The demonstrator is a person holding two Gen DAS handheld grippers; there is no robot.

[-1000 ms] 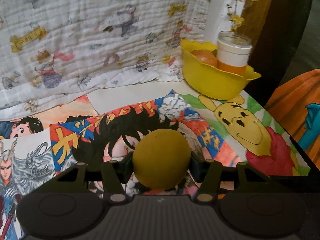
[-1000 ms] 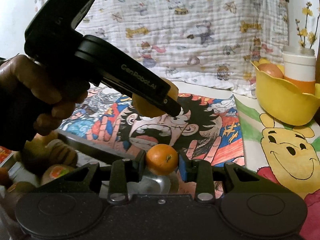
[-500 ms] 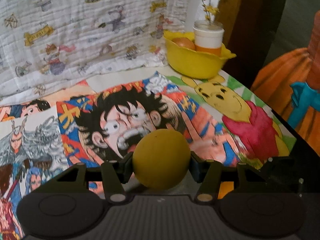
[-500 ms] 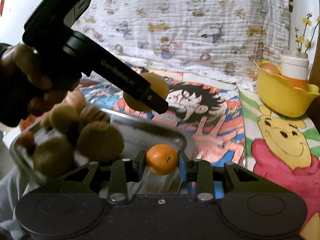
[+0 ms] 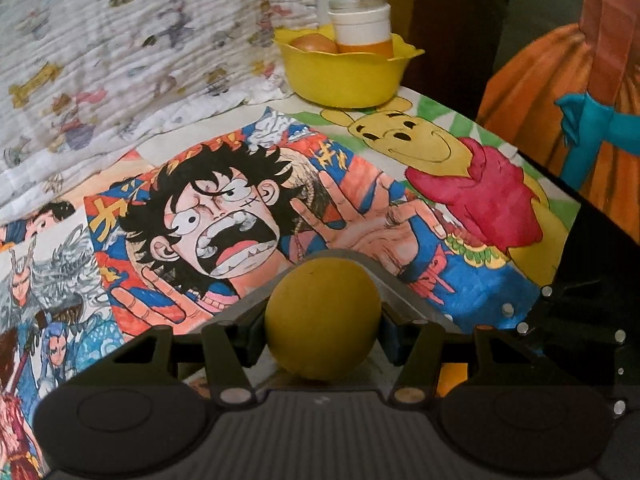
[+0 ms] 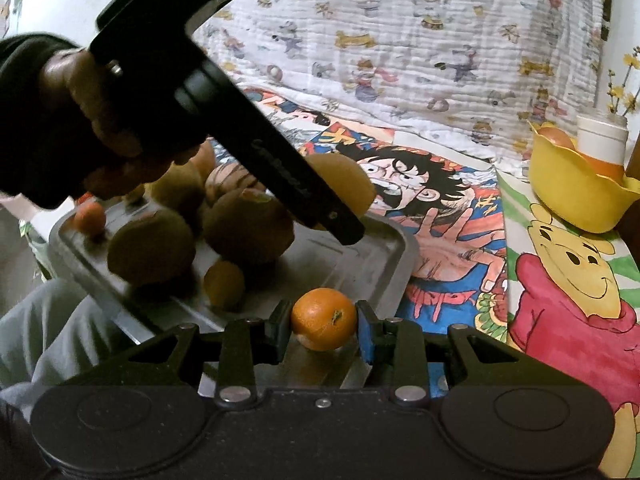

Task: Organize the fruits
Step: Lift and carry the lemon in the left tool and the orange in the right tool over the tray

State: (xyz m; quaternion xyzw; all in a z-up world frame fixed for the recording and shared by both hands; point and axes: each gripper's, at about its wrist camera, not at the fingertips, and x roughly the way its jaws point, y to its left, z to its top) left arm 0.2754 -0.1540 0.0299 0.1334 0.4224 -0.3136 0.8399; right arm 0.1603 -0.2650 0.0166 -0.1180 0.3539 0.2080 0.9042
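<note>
My left gripper (image 5: pixel 322 322) is shut on a round dull-yellow fruit (image 5: pixel 322 320), held above the rim of a metal tray (image 5: pixel 404 300). From the right wrist view the left gripper (image 6: pixel 344 216) and that yellow fruit (image 6: pixel 348 184) hang over the tray's far corner. My right gripper (image 6: pixel 323 326) is shut on a small orange (image 6: pixel 323 318) above the tray (image 6: pixel 384 264). The tray holds several brown kiwis (image 6: pixel 248 228), a yellow fruit (image 6: pixel 224 284) and a small orange fruit (image 6: pixel 90 218). A yellow bowl (image 6: pixel 576 196) at the far right holds an orange-brown fruit (image 6: pixel 554 136).
Cartoon drawings (image 5: pixel 224 216) cover the table, with a printed white cloth (image 5: pixel 120 60) draped behind. A white-and-orange jar (image 5: pixel 362 28) with yellow flowers stands in the yellow bowl (image 5: pixel 344 76). A person's hand (image 6: pixel 92 120) grips the left tool; a grey-clad leg (image 6: pixel 48 328) is below the tray. Orange fabric (image 5: pixel 560 92) hangs right.
Both grippers have drawn back toward the near side with their fruits still held. The tray of kiwis has come into fuller view under them, and the yellow bowl now lies farther off.
</note>
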